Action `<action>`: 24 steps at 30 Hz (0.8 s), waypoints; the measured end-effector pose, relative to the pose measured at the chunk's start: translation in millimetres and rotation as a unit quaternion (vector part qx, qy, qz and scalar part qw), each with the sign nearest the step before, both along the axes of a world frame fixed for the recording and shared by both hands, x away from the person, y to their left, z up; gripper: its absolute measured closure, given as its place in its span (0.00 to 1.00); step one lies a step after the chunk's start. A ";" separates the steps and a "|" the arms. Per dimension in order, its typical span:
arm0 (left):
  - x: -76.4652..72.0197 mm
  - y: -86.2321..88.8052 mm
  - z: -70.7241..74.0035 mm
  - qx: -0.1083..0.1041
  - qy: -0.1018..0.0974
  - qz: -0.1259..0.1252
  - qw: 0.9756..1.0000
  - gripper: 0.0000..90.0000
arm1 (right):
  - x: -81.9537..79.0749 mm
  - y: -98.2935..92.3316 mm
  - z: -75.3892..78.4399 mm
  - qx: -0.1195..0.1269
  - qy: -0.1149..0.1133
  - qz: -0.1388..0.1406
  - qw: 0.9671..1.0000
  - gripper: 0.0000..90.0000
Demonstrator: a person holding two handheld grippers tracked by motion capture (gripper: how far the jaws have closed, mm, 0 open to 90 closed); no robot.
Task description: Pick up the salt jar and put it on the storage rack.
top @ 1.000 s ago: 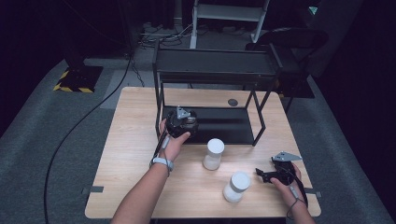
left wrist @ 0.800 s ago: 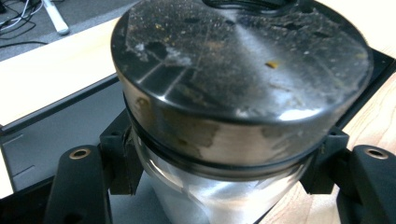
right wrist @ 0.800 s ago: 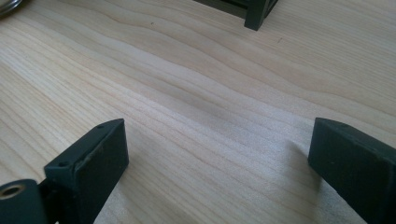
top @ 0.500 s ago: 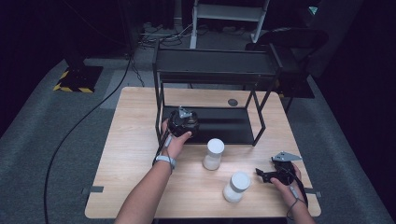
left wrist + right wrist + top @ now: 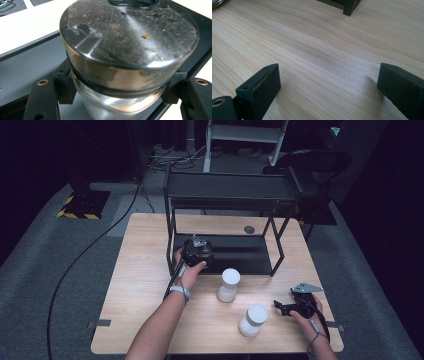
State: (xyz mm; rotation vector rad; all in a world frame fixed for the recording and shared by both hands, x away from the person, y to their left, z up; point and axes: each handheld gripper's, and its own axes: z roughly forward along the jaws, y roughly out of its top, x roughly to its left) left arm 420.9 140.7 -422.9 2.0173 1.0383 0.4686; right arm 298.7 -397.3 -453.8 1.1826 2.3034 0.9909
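1. The left gripper (image 5: pixel 196 251) is held at the front left edge of the black rack's (image 5: pixel 227 195) lower shelf (image 5: pixel 240 254), on the wooden table (image 5: pixel 145 270).
2. In the left gripper view, its two black jaws are clamped on a glass jar (image 5: pixel 117 100), one jaw on each side of the glass just below the jar's metal lid (image 5: pixel 130 40).
3. The lid is round, scuffed and speckled, and it is seated on the jar above a dark ring.
4. The jar is over the dark shelf surface; whether its base touches the shelf cannot be told.
5. The right gripper (image 5: pixel 292 307) is low over the table near the front right corner, well apart from the rack.
6. In the right gripper view its jaws stand wide apart with bare wood between them; one foot of the rack (image 5: pixel 349 8) shows at the top of that view.
7. Two white jars stand upright on the table in front of the rack: the rear white jar (image 5: pixel 229 285) is near the shelf's front edge, and the front white jar (image 5: pixel 253 320) is just beside the right gripper's jaw tips, to their left in the high view.
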 end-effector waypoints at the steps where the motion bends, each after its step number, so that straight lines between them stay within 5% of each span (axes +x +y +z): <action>1: 0.5 -0.1 -0.7 0.000 0.001 0.000 1.000 0.34 | 0.0 0.0 0.0 0.000 0.000 0.000 1.000 0.05; 17: -1.7 -0.3 -5.9 -0.004 -0.007 0.002 1.000 0.33 | 0.0 0.0 0.0 0.000 0.000 0.000 1.000 0.05; 24: -7.5 1.2 3.1 -0.011 -0.023 0.008 1.000 0.18 | 0.0 0.0 0.0 0.000 0.000 0.000 1.000 0.05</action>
